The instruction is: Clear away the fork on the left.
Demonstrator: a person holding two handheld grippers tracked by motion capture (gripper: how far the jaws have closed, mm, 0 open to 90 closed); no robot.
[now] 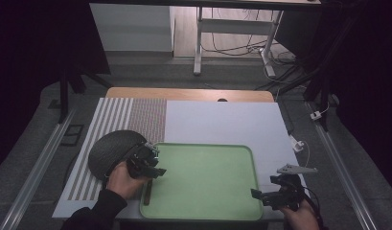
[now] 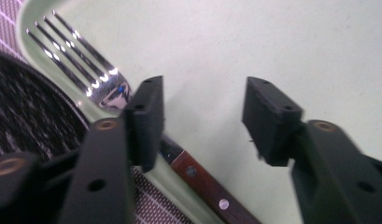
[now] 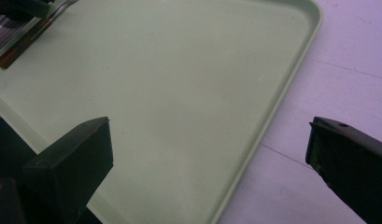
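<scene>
Three views inspected, findings by view:

High view, desk: white mat [image 1: 222, 122] over a wooden top, striped placemat [image 1: 112, 115] at left, green tray [image 1: 208, 179] at near centre.
High view, plate: dark round plate [image 1: 109, 148] on the placemat, touching the tray's left rim.
High view, left gripper [image 1: 153, 165]: held in the left hand [image 1: 121, 179] over the tray's left edge.
High view, right gripper [image 1: 260, 195]: just beside the tray's near right corner, grey plate on top.
High view, fork: wooden handle [image 1: 147, 194] lies along the tray's left rim.

Left gripper view, fingers [image 2: 146, 121]: released, set well apart, nothing between them.
Left gripper view, fork [image 2: 81, 58]: metal tines against the tray's rim, beside the plate [image 2: 25, 107]; brown riveted handle passes under the left finger.

Right gripper view, fingers [image 3: 76, 158]: released, wide apart, nothing held.
Right gripper view, tray [image 3: 282, 88]: one finger over the tray, the other over the white mat [image 3: 347, 56].
Right gripper view, fork [image 3: 25, 39]: at the tray's far corner.
</scene>
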